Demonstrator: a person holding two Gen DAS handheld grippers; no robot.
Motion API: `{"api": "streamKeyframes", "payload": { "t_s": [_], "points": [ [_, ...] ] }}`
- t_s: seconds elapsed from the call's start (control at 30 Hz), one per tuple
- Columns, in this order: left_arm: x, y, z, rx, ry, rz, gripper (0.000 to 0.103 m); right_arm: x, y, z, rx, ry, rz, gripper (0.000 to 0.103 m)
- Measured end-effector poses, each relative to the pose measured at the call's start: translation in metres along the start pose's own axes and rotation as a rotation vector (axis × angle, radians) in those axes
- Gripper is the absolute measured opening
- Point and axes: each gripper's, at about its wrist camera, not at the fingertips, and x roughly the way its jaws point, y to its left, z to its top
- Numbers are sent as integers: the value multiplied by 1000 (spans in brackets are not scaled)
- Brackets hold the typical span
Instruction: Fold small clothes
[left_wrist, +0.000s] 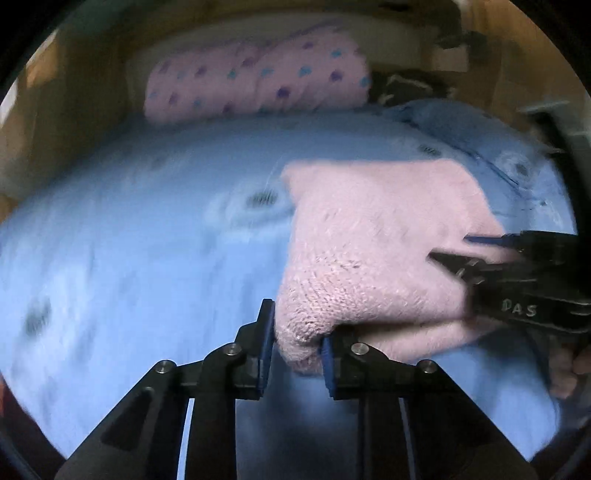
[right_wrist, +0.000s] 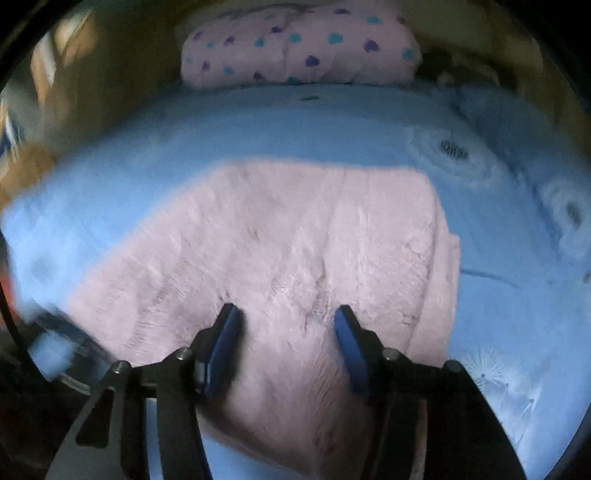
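A pale pink knitted garment (left_wrist: 369, 229) lies folded on a light blue cloth (left_wrist: 129, 229) with dark buttons. My left gripper (left_wrist: 297, 332) is shut on the garment's near left corner, and the knit bunches between its blue pads. From the right, my right gripper (left_wrist: 454, 251) bites the garment's right edge. In the right wrist view the pink garment (right_wrist: 277, 229) fills the middle, and my right gripper (right_wrist: 286, 325) holds a thick raised fold that presses against both pads, with creases running out from it. The picture is blurred.
A folded pink item with blue and purple dots (left_wrist: 258, 81) (right_wrist: 303, 48) lies beyond the blue cloth (right_wrist: 295, 125). Something dark (left_wrist: 402, 86) sits to its right. A person's fingers (left_wrist: 569, 369) hold the right gripper's handle. Brown wooden surfaces surround the cloth.
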Motion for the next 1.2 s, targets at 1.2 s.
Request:
{"api": "streamKeyframes", "payload": {
  "t_s": [1.2],
  "points": [
    [-67,69,18,-330,-91,-44,2,0,111,14,-160,-37,18,21]
  ]
}}
